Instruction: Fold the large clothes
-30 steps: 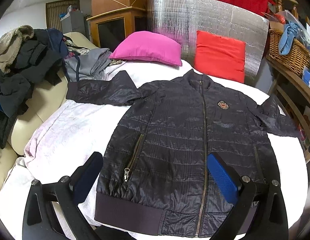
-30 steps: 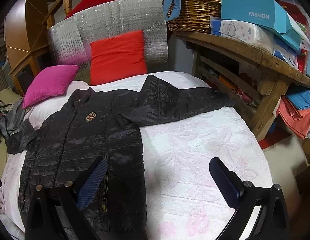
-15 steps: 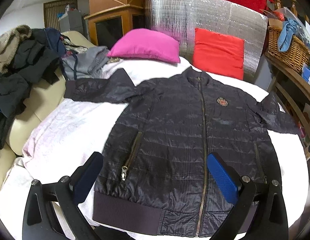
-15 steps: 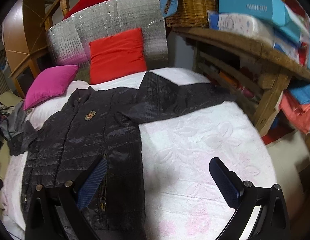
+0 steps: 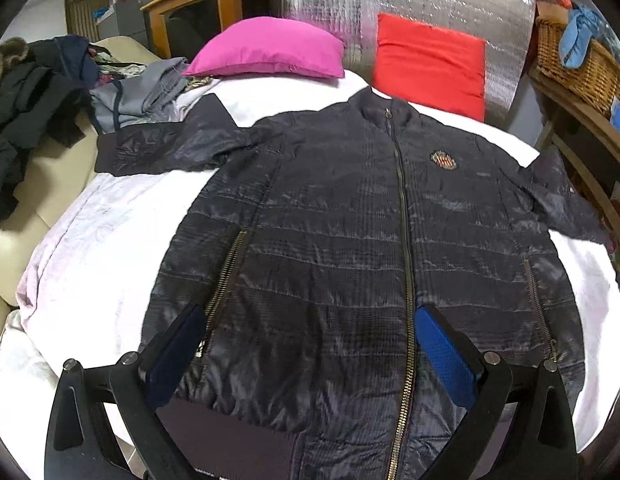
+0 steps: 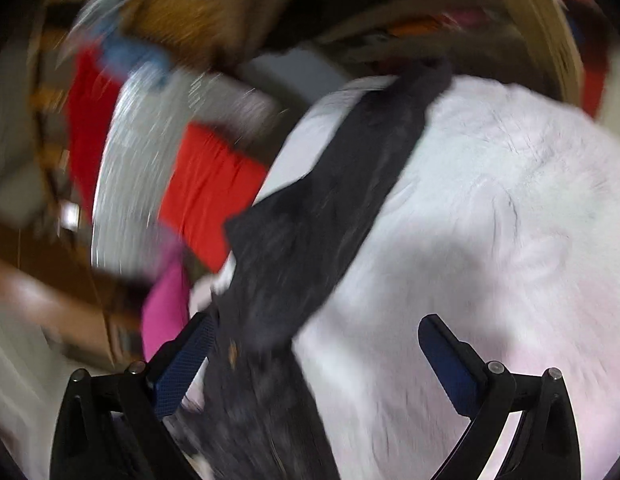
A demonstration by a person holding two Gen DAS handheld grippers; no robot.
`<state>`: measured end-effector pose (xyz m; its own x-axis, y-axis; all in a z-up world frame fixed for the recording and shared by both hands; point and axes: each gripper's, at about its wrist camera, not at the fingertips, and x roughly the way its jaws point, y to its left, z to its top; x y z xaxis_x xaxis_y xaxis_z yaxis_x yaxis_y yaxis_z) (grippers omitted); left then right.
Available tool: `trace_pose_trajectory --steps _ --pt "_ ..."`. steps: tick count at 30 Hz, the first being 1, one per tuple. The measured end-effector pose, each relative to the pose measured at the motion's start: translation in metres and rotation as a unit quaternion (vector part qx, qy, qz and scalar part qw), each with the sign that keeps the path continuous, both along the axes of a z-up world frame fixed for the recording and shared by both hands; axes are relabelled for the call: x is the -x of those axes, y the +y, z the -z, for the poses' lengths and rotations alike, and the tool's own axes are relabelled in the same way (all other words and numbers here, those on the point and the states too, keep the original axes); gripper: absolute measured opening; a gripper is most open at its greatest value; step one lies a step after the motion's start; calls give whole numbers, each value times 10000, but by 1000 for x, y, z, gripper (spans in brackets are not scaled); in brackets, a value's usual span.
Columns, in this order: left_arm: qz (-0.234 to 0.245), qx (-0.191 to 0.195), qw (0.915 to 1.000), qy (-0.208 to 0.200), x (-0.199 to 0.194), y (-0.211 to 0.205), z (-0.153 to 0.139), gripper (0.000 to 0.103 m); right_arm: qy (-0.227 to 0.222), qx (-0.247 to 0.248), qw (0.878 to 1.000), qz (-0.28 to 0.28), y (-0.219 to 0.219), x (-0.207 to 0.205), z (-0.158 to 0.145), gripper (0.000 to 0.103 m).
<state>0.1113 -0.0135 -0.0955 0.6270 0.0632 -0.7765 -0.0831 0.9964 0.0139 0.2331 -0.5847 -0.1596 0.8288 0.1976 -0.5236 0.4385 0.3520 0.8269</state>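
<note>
The dark quilted zip-front jacket [image 5: 350, 240] lies flat, front up, sleeves outstretched, on the white bedspread [image 5: 93, 248]. Left tongs [image 5: 310, 356] hover spread above its near hem; right tongs [image 6: 314, 360], spread, seemingly near the right sleeve [image 6: 342, 184], though blurred. Light, soft, slippery fabric: pinch cuffs or ribbed hem.

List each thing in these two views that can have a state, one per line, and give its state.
jacket: spread flat, unfolded
front zip: closed
sleeve: stretched out on the white cover
left gripper: open, empty, above the hem
right gripper: open, empty; view blurred
pink pillow: lying flat
red cushion: propped upright
</note>
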Motion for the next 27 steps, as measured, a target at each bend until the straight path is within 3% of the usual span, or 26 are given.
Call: trace_pose_trajectory --steps 5,7,13,16,17,18,20,24,27 --pt "-18 -149 9999 41 -17 -2 8 103 -64 -242 9991 355 -37 -44 17 101" --pt "-20 -172 9998 54 -23 -1 11 103 -19 -209 9987 464 -46 -57 19 93" --pt "-84 -135 9998 127 -37 5 24 103 439 -74 9971 616 -63 -87 29 86" --pt "-114 -122 9997 167 -39 11 29 103 603 55 9961 645 -67 -97 29 68" --pt "-137 -120 9997 162 -39 14 30 103 711 123 9955 615 -68 -101 28 43" --pt "-161 -114 9997 154 -39 16 30 103 958 250 9932 615 -69 -105 27 26" --pt "-236 -81 9996 127 -38 25 30 103 1132 553 9902 598 -66 -112 15 11" --pt "-405 3 9992 49 -35 43 30 103 988 1765 9791 185 -28 -134 -47 8" --pt "-471 114 9988 38 -33 52 30 103 603 2586 9638 -249 25 -157 -105 8"
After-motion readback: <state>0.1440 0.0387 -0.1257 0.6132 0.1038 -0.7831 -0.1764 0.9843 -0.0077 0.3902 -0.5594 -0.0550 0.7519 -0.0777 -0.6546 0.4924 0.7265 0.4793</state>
